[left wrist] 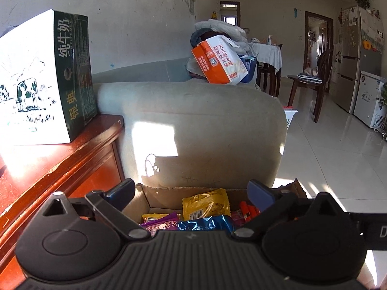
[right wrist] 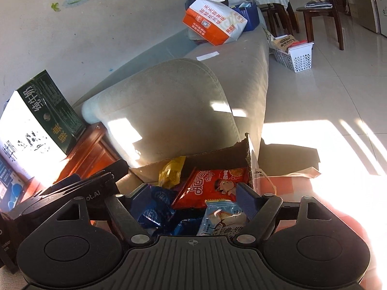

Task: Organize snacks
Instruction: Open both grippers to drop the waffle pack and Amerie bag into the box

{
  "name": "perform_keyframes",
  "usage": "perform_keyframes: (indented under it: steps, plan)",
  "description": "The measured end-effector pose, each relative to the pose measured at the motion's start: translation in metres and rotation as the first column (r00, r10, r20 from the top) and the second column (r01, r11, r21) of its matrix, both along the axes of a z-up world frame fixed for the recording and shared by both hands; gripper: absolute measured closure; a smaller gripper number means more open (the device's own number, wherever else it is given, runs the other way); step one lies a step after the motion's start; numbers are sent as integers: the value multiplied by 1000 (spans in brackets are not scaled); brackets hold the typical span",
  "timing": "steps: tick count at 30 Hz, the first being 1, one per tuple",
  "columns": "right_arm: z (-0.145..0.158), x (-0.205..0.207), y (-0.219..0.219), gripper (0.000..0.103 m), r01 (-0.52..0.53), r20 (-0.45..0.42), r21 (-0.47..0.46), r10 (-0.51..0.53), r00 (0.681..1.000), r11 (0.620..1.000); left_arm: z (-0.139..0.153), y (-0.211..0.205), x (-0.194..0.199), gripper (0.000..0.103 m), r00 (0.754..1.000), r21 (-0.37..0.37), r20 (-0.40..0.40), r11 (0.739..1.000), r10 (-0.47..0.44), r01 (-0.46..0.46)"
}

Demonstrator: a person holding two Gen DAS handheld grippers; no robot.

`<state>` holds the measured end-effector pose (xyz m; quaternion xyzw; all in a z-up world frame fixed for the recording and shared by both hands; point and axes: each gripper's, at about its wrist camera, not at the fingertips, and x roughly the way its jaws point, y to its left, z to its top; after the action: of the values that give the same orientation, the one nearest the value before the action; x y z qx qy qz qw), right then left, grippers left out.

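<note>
An open cardboard box (left wrist: 167,192) (right wrist: 217,153) stands against the sofa arm and holds loose snack packets. The left wrist view shows a yellow packet (left wrist: 205,205), a purple one (left wrist: 162,222), a blue one (left wrist: 205,224) and red-orange sticks (left wrist: 250,212). My left gripper (left wrist: 191,193) hangs open above them with nothing between its fingers. From the right wrist I see a red packet (right wrist: 212,186), a yellow packet (right wrist: 171,171), dark blue packets (right wrist: 154,207) and a pale blue packet (right wrist: 222,220). My right gripper (right wrist: 193,195) is open over them, its pads pressing on nothing.
A green-and-white milk carton case (left wrist: 36,84) (right wrist: 36,120) sits on a red wooden cabinet (left wrist: 72,159). The grey sofa arm (left wrist: 193,125) rises behind the box. An orange-and-white bag (left wrist: 217,62) lies on the sofa. A white basket (right wrist: 295,55) and a chair (left wrist: 309,84) stand on the tiled floor.
</note>
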<state>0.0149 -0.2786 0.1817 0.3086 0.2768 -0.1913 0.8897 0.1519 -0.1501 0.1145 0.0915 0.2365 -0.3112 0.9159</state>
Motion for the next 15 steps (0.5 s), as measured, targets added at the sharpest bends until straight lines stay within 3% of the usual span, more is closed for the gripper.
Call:
perform_keyframes:
  steps: [15]
  plan:
    - [3,-13,14,7,-46,-168,-103,28,985,994,-11,25,-30,2,991,235,-102,970,84,-59]
